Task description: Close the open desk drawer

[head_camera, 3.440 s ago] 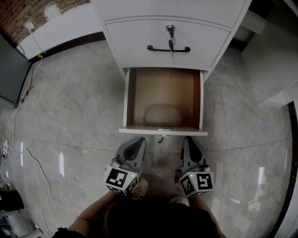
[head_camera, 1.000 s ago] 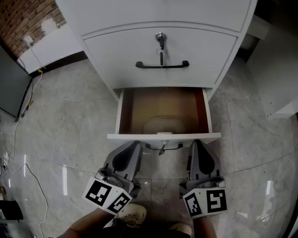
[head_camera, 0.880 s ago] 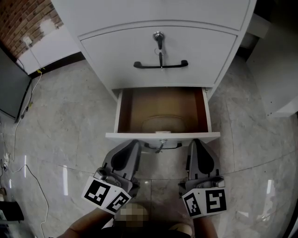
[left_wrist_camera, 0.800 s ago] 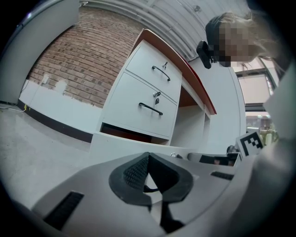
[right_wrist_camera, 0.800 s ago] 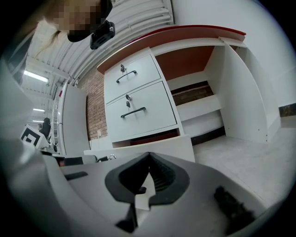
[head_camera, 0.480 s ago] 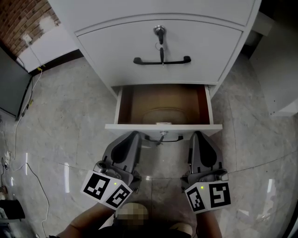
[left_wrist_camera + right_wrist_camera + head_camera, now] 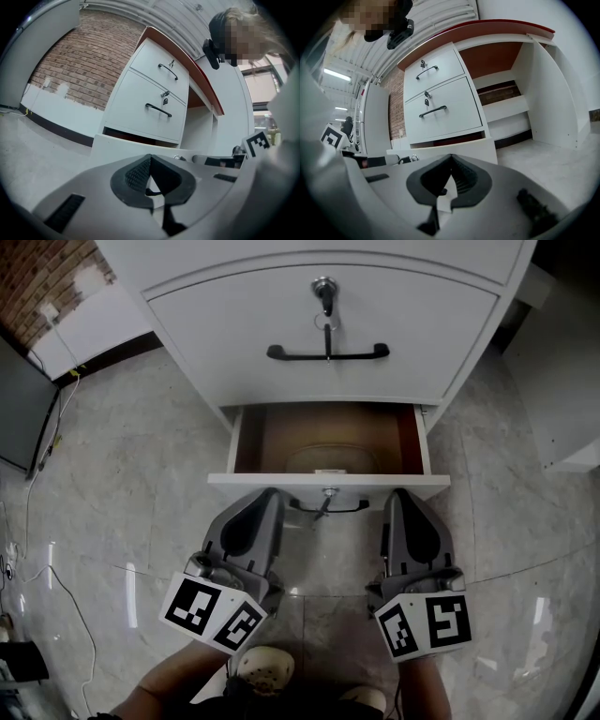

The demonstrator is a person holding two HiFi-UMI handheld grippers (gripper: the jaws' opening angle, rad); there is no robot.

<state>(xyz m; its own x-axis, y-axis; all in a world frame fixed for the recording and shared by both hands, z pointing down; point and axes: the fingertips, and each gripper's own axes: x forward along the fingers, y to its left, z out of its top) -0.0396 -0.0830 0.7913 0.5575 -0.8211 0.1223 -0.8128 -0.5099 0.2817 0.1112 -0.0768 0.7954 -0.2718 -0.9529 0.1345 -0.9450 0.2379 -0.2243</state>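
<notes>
Both closed, empty: left claw (image 7: 269, 493), right claw (image 7: 398, 493), seemingly touching half-hidden drawer (image 7: 281, 480).

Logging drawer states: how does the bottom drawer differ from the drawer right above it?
The bottom drawer is pulled out, its brown inside showing; the drawer above is shut. In the head view the bottom drawer shows only its front's top edge, the drawer above its whole front. Both are white with black handles.

White bottom desk drawer (image 7: 328, 480), partly open.
</notes>
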